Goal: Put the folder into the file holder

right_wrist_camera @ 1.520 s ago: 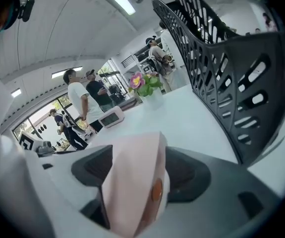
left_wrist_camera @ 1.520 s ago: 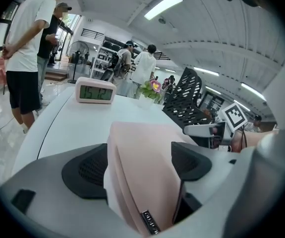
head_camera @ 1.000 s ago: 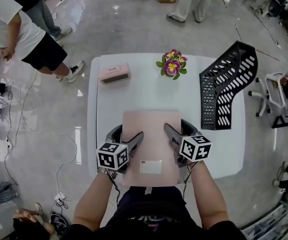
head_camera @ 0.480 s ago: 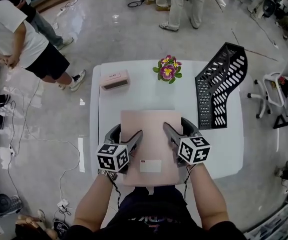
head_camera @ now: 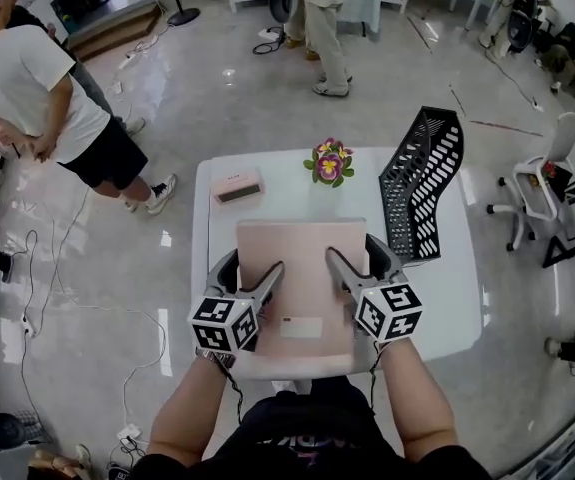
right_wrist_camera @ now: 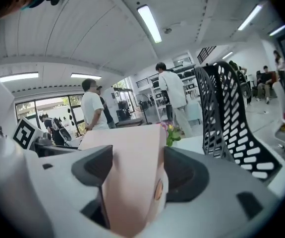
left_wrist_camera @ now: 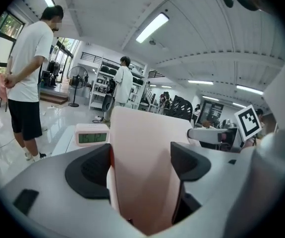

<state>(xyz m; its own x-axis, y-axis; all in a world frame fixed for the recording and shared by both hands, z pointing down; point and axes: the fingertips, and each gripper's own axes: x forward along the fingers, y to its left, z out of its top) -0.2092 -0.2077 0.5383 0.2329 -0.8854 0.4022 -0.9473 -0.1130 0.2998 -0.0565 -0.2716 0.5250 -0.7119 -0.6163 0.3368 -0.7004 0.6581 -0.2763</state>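
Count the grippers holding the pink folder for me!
2. The left gripper is shut on the folder at its left edge; the right gripper is shut on its right edge. No others show.

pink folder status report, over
Left gripper and right gripper shut on flat pink folder. Folder not yet in black mesh file holder, far right. Potted flowers beside holder, likely no obstruction.

lab: equipment shelves (left_wrist_camera: 100,86) (office chair (head_camera: 535,190) too)
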